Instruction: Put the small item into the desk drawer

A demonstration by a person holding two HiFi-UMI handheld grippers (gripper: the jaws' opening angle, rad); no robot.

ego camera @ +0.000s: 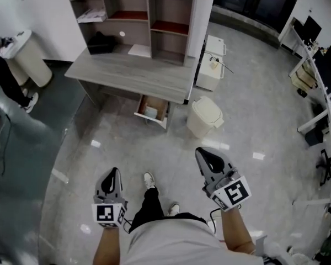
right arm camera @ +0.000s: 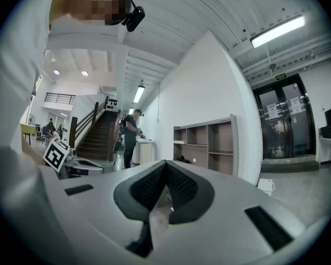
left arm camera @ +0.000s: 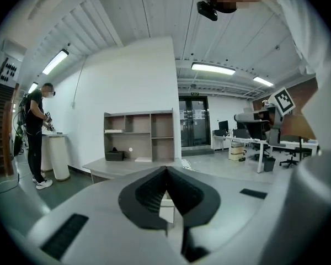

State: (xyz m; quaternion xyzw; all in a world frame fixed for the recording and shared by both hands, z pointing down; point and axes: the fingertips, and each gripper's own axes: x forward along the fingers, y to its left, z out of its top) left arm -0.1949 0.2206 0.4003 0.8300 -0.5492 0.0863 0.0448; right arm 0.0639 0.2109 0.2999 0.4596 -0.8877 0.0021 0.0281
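The grey desk (ego camera: 127, 70) with a shelf unit on top stands far ahead of me. Below its front edge the drawer (ego camera: 152, 110) is pulled out, and something pale lies inside it. In the head view my left gripper (ego camera: 115, 171) and right gripper (ego camera: 202, 152) hang low over the floor, well short of the desk. Both are shut, jaws meeting at the tips with nothing between them. The left gripper view (left arm camera: 166, 170) looks over its shut jaws at the desk (left arm camera: 127, 167). From the right gripper (right arm camera: 165, 163), the shelf unit (right arm camera: 207, 145) shows in the distance.
A white lidded bin (ego camera: 204, 116) sits on the floor right of the drawer, with a white cabinet (ego camera: 211, 65) behind it. A black object (ego camera: 101, 43) and a white sheet (ego camera: 139, 51) lie on the desk. A person (ego camera: 3, 76) stands at the left by a white cylinder (ego camera: 30, 57).
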